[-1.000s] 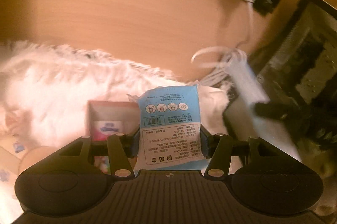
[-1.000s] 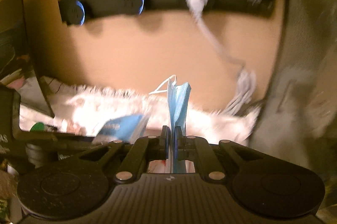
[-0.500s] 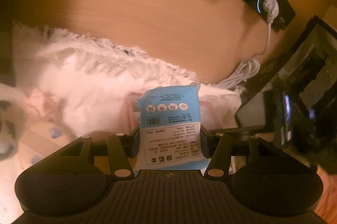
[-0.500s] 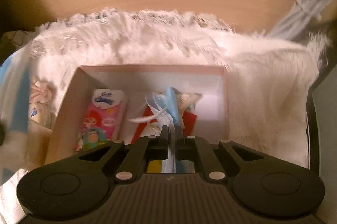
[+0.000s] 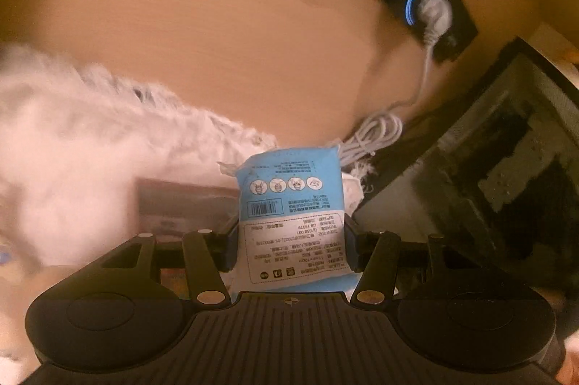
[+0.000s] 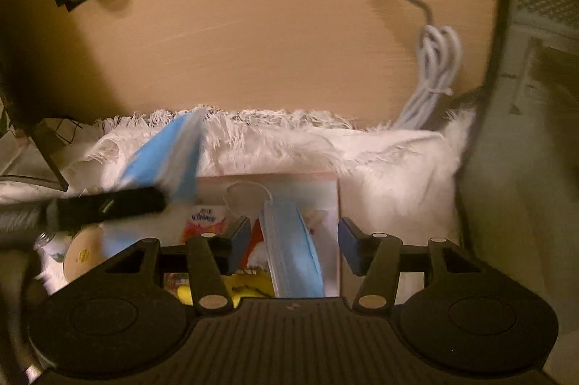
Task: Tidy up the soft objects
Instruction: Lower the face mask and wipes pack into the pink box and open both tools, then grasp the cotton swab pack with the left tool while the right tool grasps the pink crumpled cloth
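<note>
Blue pleated fabric, the face mask (image 6: 295, 251) lies limp between our right gripper (image 6: 294, 245) fingers, whose jaws are opening and no longer press it; it rests in the pink-rimmed box (image 6: 334, 204) on the white fluffy rug (image 6: 391, 164). We judge it light and floppy, best pinched at its folded edge. That box also holds a pink tissue pack (image 6: 204, 222). Our left gripper (image 5: 291, 242) clamps a blue wet-wipe packet (image 5: 291, 204) by its sides, soft and squashy, above the rug.
</note>
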